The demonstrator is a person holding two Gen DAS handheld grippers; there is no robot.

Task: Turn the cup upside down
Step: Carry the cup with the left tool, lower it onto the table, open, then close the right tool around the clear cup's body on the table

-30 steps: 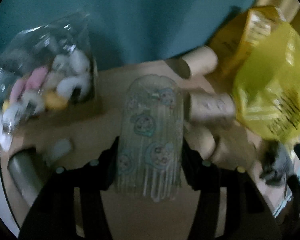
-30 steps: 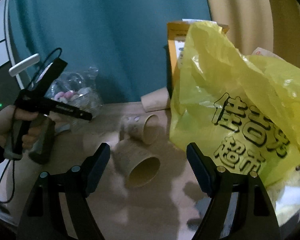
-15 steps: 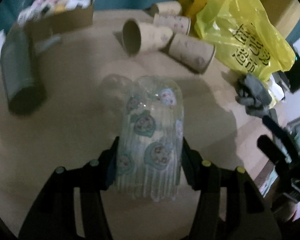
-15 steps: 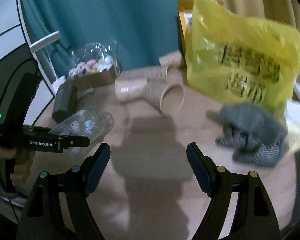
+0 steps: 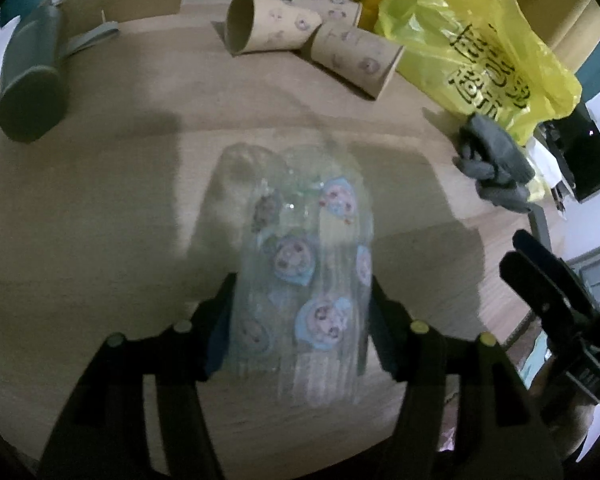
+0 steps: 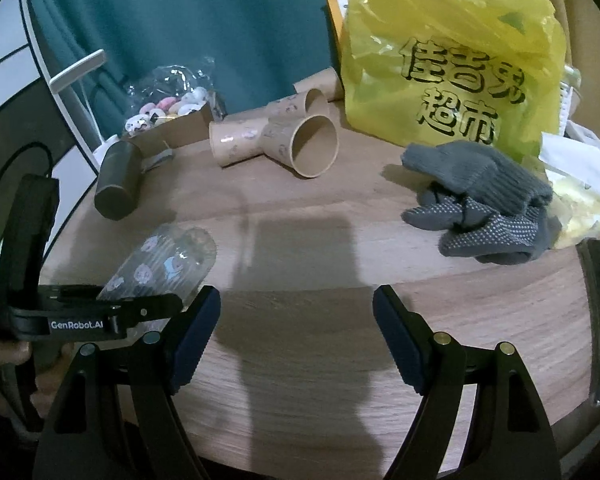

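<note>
Left gripper (image 5: 300, 320) fingers clamped on clear cup (image 5: 300, 264) with cartoon stickers, cup tilted over wooden surface (image 5: 120, 208), far end pointing toward surface. Right gripper (image 6: 296, 332) fingers spread wide, holding nothing, just beside left gripper. Paper cups (image 6: 300, 144) lying on sides at back, yellow bag (image 6: 452, 64) behind grey gloves (image 6: 484, 200), dark cylinder (image 5: 32, 76) at left

I read "GenRobot.AI" in white on the black body of the left gripper (image 6: 112, 312), seen from the right wrist view. The yellow plastic bag (image 6: 452, 60) carries large black Chinese characters, "佳吉" above "超市"; the third top character is unclear to me. The paper cups (image 5: 356, 56) bear small printed marks, illegible.
</note>
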